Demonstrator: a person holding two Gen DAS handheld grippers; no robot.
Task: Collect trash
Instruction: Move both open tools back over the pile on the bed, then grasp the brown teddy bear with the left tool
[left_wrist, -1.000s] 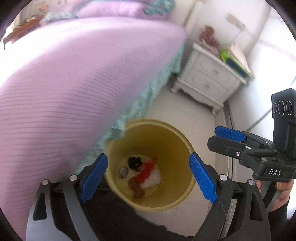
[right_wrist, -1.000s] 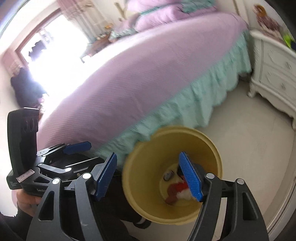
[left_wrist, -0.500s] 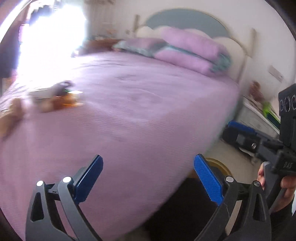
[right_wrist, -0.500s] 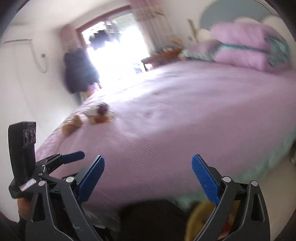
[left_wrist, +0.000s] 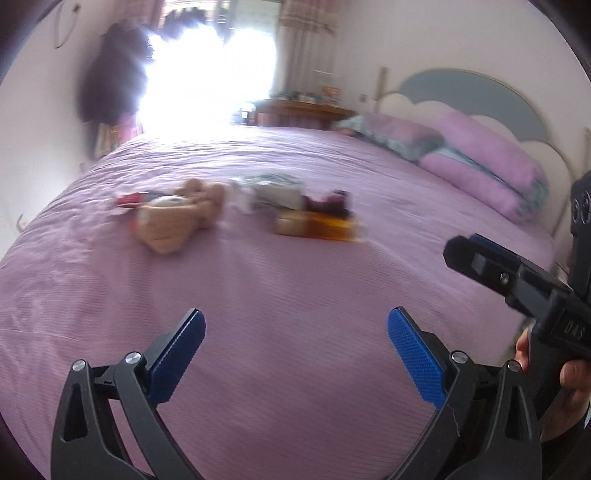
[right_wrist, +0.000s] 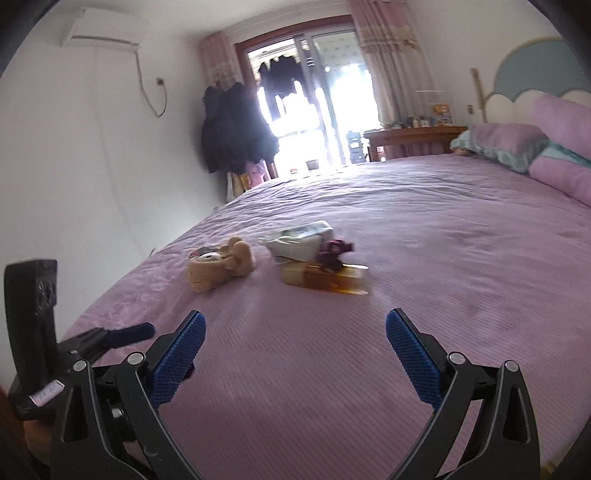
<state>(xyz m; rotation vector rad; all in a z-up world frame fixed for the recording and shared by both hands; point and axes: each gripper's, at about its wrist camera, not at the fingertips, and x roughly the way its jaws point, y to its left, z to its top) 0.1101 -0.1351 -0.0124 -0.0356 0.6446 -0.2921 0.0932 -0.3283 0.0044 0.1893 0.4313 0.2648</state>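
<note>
A cluster of items lies on the purple bed (left_wrist: 295, 295): a tan plush toy (left_wrist: 173, 218), a white-green crumpled packet (left_wrist: 273, 188), a dark crumpled scrap (left_wrist: 327, 201) and an amber transparent wrapper (left_wrist: 317, 227). The right wrist view shows the same plush toy (right_wrist: 218, 267), packet (right_wrist: 301, 242), scrap (right_wrist: 334, 251) and wrapper (right_wrist: 327, 278). My left gripper (left_wrist: 295, 332) is open and empty over the near bed. My right gripper (right_wrist: 293, 334) is open and empty too, beside it on the right (left_wrist: 517, 280).
Purple pillows (left_wrist: 480, 170) and a headboard (left_wrist: 472, 88) are at the right. A wooden desk (right_wrist: 410, 142) stands by the bright balcony door (right_wrist: 314, 110). Dark coats (right_wrist: 236, 129) hang on the left wall. The left gripper's body (right_wrist: 44, 332) is at the lower left.
Both grippers swung up from the yellow bin on the floor and now face across the bed toward the cluster of items. Both stayed open and empty.
</note>
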